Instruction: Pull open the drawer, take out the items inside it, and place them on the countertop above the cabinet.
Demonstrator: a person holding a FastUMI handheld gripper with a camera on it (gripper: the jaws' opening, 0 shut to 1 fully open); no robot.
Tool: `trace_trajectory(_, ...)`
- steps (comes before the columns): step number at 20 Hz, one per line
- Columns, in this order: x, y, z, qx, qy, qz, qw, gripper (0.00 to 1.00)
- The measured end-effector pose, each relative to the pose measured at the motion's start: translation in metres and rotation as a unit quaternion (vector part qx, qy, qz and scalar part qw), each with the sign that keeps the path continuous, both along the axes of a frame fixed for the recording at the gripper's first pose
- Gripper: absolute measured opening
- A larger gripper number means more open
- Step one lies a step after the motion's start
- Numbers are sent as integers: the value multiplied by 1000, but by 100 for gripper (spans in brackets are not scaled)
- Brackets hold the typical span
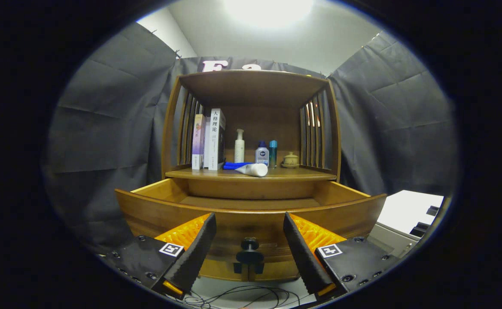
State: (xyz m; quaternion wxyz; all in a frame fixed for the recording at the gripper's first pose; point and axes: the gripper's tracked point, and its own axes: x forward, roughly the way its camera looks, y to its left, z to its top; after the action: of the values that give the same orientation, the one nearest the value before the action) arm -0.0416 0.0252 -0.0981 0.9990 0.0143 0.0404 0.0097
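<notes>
I see the gripper (249, 234) with its jaws spread wide and holding nothing. The drawer (251, 214) is pulled out; its curved front panel spans the gap between the fingers, and its dark knob (249, 251) sits centred between them, touching neither. The visible strip of drawer floor just beyond the front panel appears bare; I cannot see the part hidden behind the panel. Beyond the drawer, the countertop (302, 175) of the cabinet (251, 86) carries upright books (210, 139) ahead of the left finger, then a white pump bottle (239, 146), a small bottle with a blue cap (262, 153), a teal bottle (273, 153) and a small lidded jar (290, 160). A white tube (253, 170) lies on its side at the countertop's front edge, next to a blue item (233, 165). Cables (242, 296) lie below the fingers.
</notes>
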Motion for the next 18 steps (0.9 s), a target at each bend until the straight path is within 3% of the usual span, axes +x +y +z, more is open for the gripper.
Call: trace_trajectory(18,30,2,-35,39,48,2,998,97)
